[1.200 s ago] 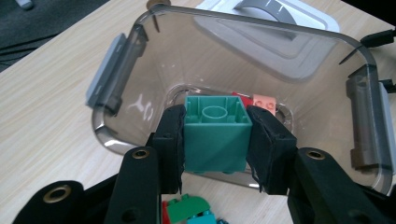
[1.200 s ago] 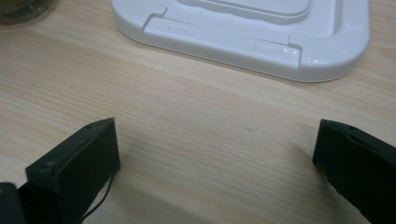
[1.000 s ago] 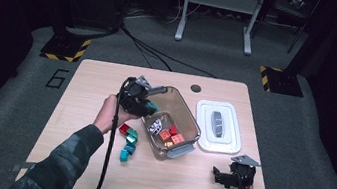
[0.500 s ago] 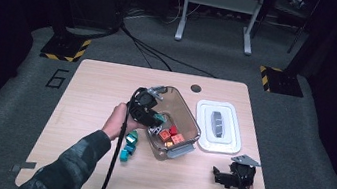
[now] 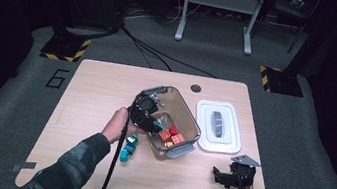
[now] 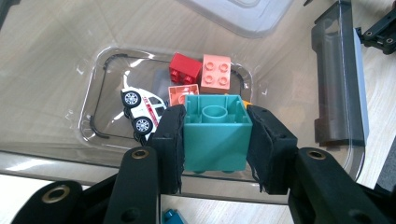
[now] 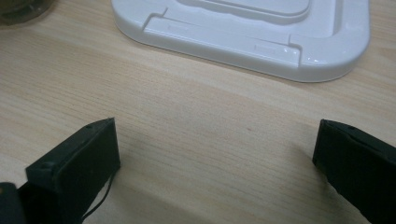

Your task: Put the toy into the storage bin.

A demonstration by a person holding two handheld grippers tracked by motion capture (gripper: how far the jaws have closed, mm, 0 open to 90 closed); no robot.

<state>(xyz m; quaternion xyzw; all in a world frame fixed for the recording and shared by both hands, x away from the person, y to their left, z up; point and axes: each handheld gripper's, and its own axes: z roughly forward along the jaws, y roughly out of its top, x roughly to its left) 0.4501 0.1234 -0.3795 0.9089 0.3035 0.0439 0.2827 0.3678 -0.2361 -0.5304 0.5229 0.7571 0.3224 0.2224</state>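
Wooden table (image 5: 96, 94) in a dark room, grey carpet round it. Teal brick (image 6: 215, 133) sits clamped between the pads of the left gripper (image 6: 215, 140), studs pointing away from the camera, hollow underside toward it; pads press both side faces, jaws only partly apart, as wide as the brick. Brick hangs over the clear plastic bin (image 6: 93, 93), just inside its near wall, not yet resting on the floor of the bin.

Key relation: open bin floor lies straight ahead of the jaws, at 12 o'clock in the left gripper view. Directly under and beyond the brick are a salmon brick (image 6: 216, 72), a red brick (image 6: 185, 68) and another salmon piece partly hidden behind the teal one. White toy car (image 6: 140, 111) lies at 10 o'clock from the brick, on its side. My guess: the drop needs only a short lowering and a release, no sideways shift.

High view: left gripper (image 5: 145, 116) over the bin's left half (image 5: 189, 113); two more teal bricks (image 5: 128, 146) on the table at 7 o'clock from it. White lid (image 5: 217, 127) at 3 o'clock of the bin. Right gripper (image 5: 225, 176) rests far off near the table's front right edge, jaws wide apart, nothing between them; lid edge (image 7: 243, 42) at its 12 o'clock. Left hand clearly nearer.
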